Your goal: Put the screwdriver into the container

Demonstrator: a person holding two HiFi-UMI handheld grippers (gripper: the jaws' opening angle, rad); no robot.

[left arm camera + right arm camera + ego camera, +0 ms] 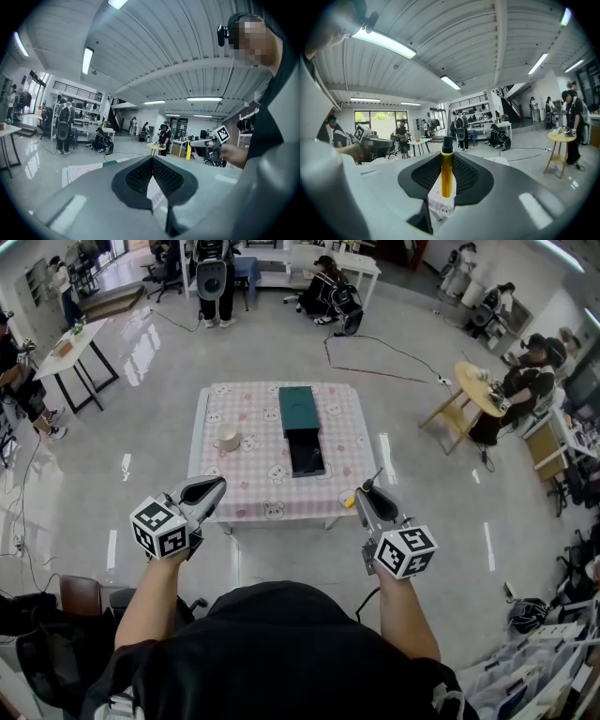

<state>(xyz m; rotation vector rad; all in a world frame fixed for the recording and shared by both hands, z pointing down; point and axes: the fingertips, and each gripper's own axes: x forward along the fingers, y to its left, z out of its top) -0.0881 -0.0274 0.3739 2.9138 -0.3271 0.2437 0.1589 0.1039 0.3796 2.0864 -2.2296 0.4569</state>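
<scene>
Although both tools hover short of the table point(246, 479), which carries a pink checked cloth, only one of them carries anything. At about 7 o'clock from the table's middle in the head view, the left gripper point(217, 486) is clenched on nothing. Its own view shows the two dark ribbed pads point(140, 174) pressed together along one seam, with a sliver of the cloth showing below them. On the cloth, a white cup point(227, 438) stands at 9 o'clock from the container point(299, 409), well apart from it; what the cup holds cannot be made out. The container is a dark green box lying lengthwise near the table's middle. A shallow black tray point(307, 454) touches its near end at 6 o'clock and lies open upward. The tray's inside reads as a flat dark surface, and any contents cannot be told. The screwdriver point(350, 501) is held in the air at about 5 o'clock from the tray, seen against the cloth's near corner and apart from the container. The right gripper point(366, 491) grasps it: in the right gripper view the yellow handle stands upright between the ribbed pads, pinched on both sides, with its black cap poking above them. In the left gripper view the same yellow handle hangs below the right gripper's jaws, crosswise to them.
</scene>
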